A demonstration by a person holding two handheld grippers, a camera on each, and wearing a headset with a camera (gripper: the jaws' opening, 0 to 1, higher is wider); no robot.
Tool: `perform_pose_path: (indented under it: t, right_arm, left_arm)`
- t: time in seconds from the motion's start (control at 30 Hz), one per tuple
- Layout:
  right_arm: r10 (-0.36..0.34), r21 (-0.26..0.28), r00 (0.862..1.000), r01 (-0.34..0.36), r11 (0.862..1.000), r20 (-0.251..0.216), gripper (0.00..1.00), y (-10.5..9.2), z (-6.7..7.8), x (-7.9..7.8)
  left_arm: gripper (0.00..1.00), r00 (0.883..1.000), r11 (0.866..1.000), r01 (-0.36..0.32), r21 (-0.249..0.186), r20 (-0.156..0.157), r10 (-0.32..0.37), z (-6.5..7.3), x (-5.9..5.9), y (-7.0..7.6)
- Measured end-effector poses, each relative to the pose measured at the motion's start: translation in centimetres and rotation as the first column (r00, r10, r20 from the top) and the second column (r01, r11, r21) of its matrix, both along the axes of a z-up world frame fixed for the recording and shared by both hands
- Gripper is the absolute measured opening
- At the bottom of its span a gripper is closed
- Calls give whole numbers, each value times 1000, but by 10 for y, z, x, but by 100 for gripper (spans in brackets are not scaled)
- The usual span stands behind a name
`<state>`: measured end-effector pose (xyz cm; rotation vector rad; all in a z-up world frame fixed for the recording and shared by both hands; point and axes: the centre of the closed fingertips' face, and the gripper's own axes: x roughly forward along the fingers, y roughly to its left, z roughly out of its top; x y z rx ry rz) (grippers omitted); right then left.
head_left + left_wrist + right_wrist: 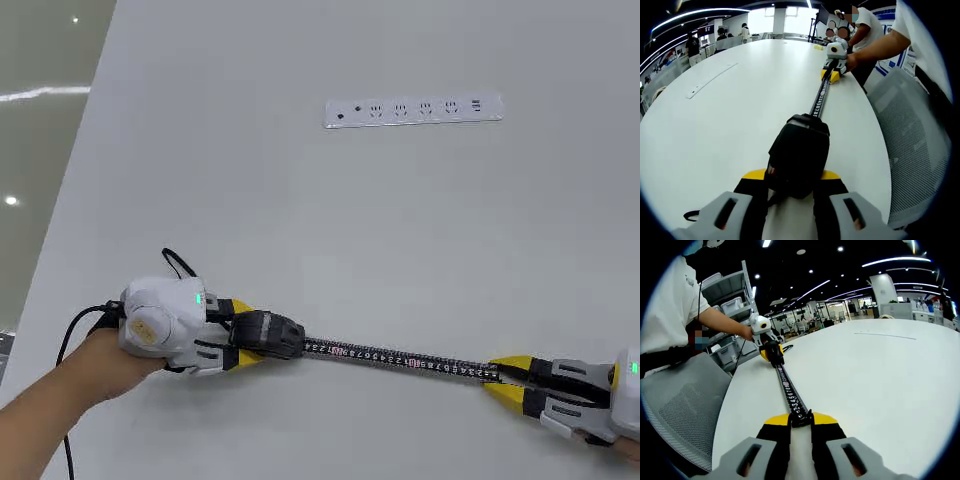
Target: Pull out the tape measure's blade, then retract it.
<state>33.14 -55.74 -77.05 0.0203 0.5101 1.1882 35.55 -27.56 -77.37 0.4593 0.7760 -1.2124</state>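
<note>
Lying flat at 12 o'clock in the head view, a white power strip [413,110] rests on the pale tabletop [300,220], well apart from the work. Grey glossy floor [40,120] shows past the tabletop's edge at 10 o'clock. A black cable [72,335] loops from the back of the left gripper around the hand [95,365] that holds it at 8 o'clock. In the left gripper view a grey mesh chair [912,130] stands just off the tabletop's edge at 3 o'clock, and several people [725,32] stand beyond the far end at 11 o'clock. In the right gripper view shelves [730,297] with bins stand at 10 o'clock.

At 8 o'clock in the head view, the left claw [250,333] is closed on the black case [270,335]. Its yellow tips press the case's two sides, and the case sticks out past them towards 3 o'clock. From the case's mouth the blade [400,358] runs out along the tabletop towards 4 o'clock, numbers up, lying low over the surface. The right claw [507,377] sits at 4 o'clock with its jaws closed on the blade's far end, the end pinched between the yellow tips. The two claws are well apart, with the drawn blade stretched straight between them, near the tabletop's near edge.
</note>
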Motion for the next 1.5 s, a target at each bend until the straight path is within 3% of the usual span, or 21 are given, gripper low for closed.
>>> perform_pose_path:
  t: [0.27,0.33,0.67,1.13,1.3,1.5]
  right_arm:
    - [0,-2,1000,0,1000,18,19,0,0,1]
    - [-8,0,1000,8,1000,16,20,-1,-1,2]
    - [-36,-9,999,36,999,11,29,-5,-2,2]
    - [-85,-5,996,85,996,21,31,-4,8,2]
    - [-114,-14,993,115,993,36,31,-2,13,1]
    - [-148,-29,988,150,988,50,32,2,19,-2]
  left_arm:
    - [32,1000,1000,-15,13,-1,15,0,0,0]
    - [34,999,1000,-26,2,-18,26,1,-1,-2]
    - [41,999,999,-34,4,-14,34,1,0,-2]
    - [44,998,998,-64,-1,-4,64,6,-3,1]
    - [44,991,991,-131,-21,13,132,9,-1,4]
    - [48,984,984,-174,-34,17,175,12,-6,10]
